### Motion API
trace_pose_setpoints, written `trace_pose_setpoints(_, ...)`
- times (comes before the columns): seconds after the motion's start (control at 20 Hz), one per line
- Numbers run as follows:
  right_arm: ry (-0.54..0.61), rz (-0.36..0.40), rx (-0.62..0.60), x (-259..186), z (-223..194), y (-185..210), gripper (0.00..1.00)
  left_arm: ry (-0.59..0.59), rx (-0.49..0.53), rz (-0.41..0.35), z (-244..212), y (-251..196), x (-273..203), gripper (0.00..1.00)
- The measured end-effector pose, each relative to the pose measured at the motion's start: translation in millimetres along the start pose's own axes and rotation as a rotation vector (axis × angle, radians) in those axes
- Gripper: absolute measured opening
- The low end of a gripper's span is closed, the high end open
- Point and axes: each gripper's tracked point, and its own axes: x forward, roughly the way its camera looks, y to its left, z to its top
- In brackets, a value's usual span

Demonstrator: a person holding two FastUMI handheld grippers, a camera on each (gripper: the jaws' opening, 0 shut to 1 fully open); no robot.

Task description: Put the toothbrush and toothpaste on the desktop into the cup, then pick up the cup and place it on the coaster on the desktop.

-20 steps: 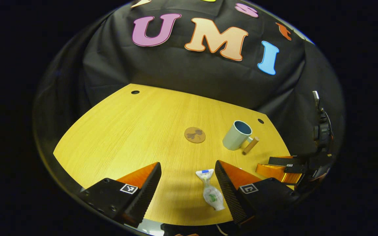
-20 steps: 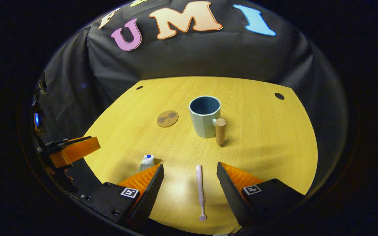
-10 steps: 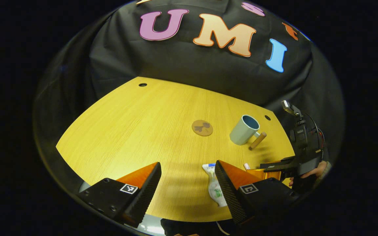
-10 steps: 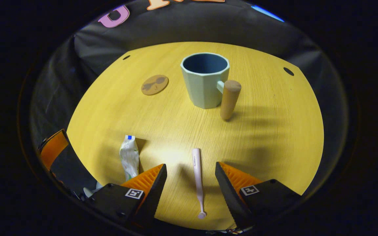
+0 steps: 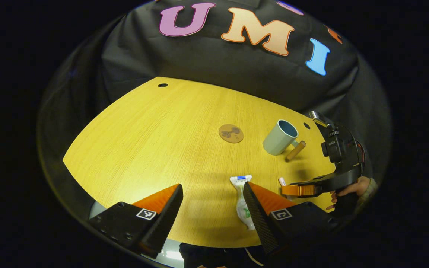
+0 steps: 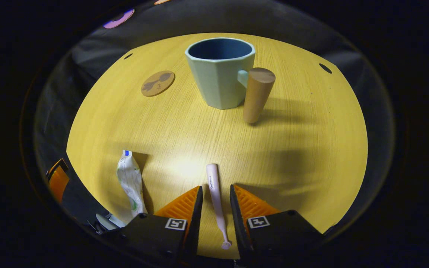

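Observation:
In the right gripper view the pink toothbrush (image 6: 214, 193) lies flat on the table between my right gripper's (image 6: 216, 189) fingers. They stand close on either side of it, with a thin gap still showing on each. The white toothpaste tube (image 6: 130, 180) lies to its left. Farther off stands the pale green cup (image 6: 218, 78) with its wooden handle (image 6: 257, 93), and the round brown coaster (image 6: 158, 83) lies to its left. In the left gripper view my left gripper (image 5: 212, 186) hangs open above the table, and its right finger covers part of the toothpaste tube (image 5: 241, 193). The cup (image 5: 279, 137) and coaster (image 5: 231, 133) lie beyond.
The yellow wooden table (image 5: 155, 141) has small dark holes near its far corners (image 6: 325, 68). A hand (image 5: 352, 188) holds the right gripper (image 5: 300, 190) low at the table's right side. The left gripper's orange finger (image 6: 56, 178) shows at the left edge of the right gripper view.
My right gripper has dropped toward the table and moved forward, and its fingers have narrowed around the toothbrush. The left gripper has shifted slightly and stays open beside the toothpaste.

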Motion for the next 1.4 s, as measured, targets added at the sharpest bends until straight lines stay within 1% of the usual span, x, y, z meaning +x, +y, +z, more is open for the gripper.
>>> trace_pose_setpoints(0.05,0.008,-0.005,-0.01,2,-3,0,0.33,0.0,0.0,-0.001,0,0,1,0.94)
trace_pose_setpoints(0.1,0.023,-0.008,-0.023,3,-6,0,0.36,0.001,0.0,-0.002,1,0,3,0.95)
trace_pose_setpoints(0.15,0.031,-0.025,-0.044,3,-8,-2,0.35,0.004,-0.001,-0.004,0,0,3,0.95)
trace_pose_setpoints(0.2,0.028,-0.03,-0.054,4,-7,-2,0.28,0.008,-0.001,-0.004,-1,-1,4,0.95)
trace_pose_setpoints(0.3,0.035,-0.036,-0.065,5,-7,-1,0.19,0.017,0.0,0.0,-2,0,4,0.94)
trace_pose_setpoints(0.45,0.033,-0.042,-0.078,4,-7,0,0.12,0.03,-0.007,-0.004,-5,-2,4,0.95)
trace_pose_setpoints(0.6,0.028,-0.03,-0.062,2,-7,1,0.05,0.067,-0.014,-0.024,-10,-9,9,0.95)
trace_pose_setpoints(0.8,-0.003,-0.026,-0.006,-3,-9,1,0.05,0.161,-0.023,-0.06,-23,-28,26,0.95)
trace_pose_setpoints(0.9,-0.027,-0.007,0.03,-11,-7,2,0.05,0.207,-0.027,-0.074,-27,-39,36,0.94)
trace_pose_setpoints(1.05,-0.064,-0.007,0.061,-26,-7,-6,0.05,0.277,-0.053,-0.087,-34,-56,51,0.93)
trace_pose_setpoints(1.15,-0.089,-0.006,0.082,-36,-8,-12,0.05,0.334,-0.056,-0.08,-42,-61,60,0.91)
trace_pose_setpoints(1.2,-0.099,-0.006,0.096,-40,-9,-16,0.05,0.36,-0.041,-0.061,-46,-59,67,0.91)
trace_pose_setpoints(1.25,-0.106,-0.009,0.111,-44,-11,-22,0.03,0.382,-0.021,-0.043,-49,-58,71,0.84)
trace_pose_setpoints(1.3,-0.111,-0.013,0.125,-47,-12,-27,0.05,0.404,0.001,-0.034,-53,-58,76,0.85)
trace_pose_setpoints(1.35,-0.115,-0.016,0.14,-49,-14,-33,0.05,0.422,0.015,-0.026,-58,-59,80,0.82)
trace_pose_setpoints(1.4,-0.116,-0.021,0.155,-51,-16,-40,0.05,0.444,0.019,-0.023,-61,-61,83,0.82)
